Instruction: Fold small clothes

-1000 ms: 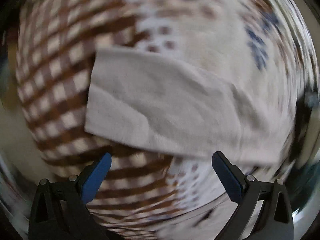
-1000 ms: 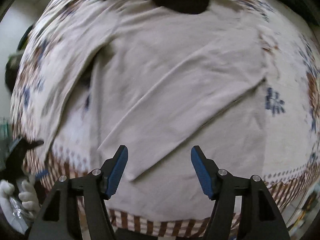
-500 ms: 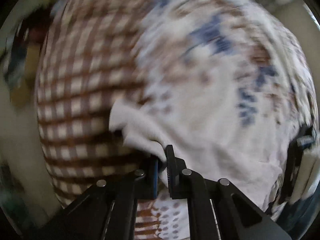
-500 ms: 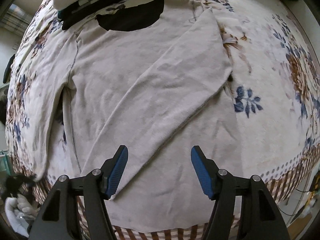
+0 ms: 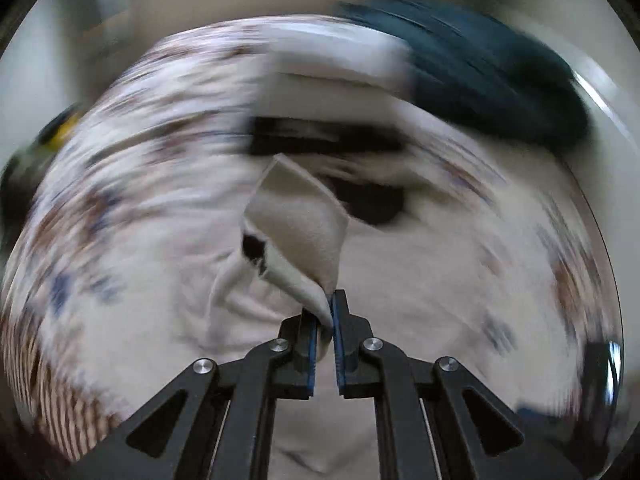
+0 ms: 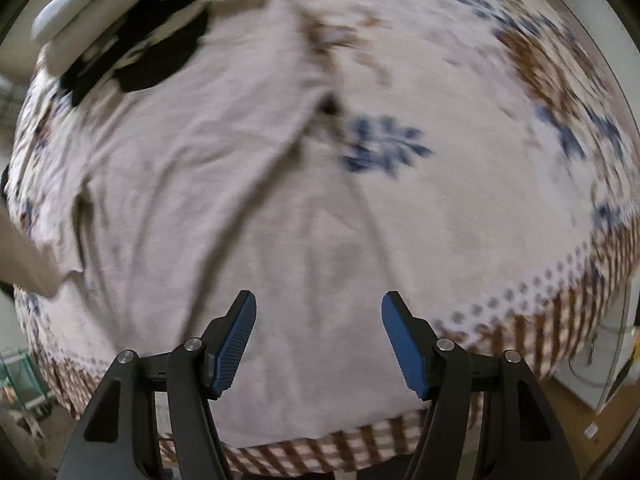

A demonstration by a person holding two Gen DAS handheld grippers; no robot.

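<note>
left gripper pinching a sleeve, right gripper open over the shirt

left wrist view: heavily blurred, and no writing, brand or label can be read. the left gripper (image 5: pixel 325 320) has its two blue-padded fingers pressed together on the end of a beige sleeve (image 5: pixel 296 232). the sleeve rises from the fingertips and stands lifted above the rest of the beige shirt (image 5: pixel 400 300), which lies flat on a floral bedspread (image 5: pixel 120 184). at the far side sit a dark teal cushion (image 5: pixel 480 76), a folded white cloth (image 5: pixel 332 60) to its left and a black garment (image 5: pixel 320 140) just near of them. a yellow thing shows at the far left edge, too smeared to name.

right wrist view: no readable writing here either. the right gripper (image 6: pixel 318 340) has its fingers spread wide apart, holding nothing. the beige shirt (image 6: pixel 224 184) lies spread on the floral bedspread (image 6: pixel 500 168), its hem at the near edge between and beyond the fingertips; contact cannot be told. the black garment (image 6: pixel 156 56) and a stack of folded white cloth (image 6: pixel 92 4) lie at the far left. the bedspread's brown checked border (image 6: pixel 560 320) runs along the near right.
</note>
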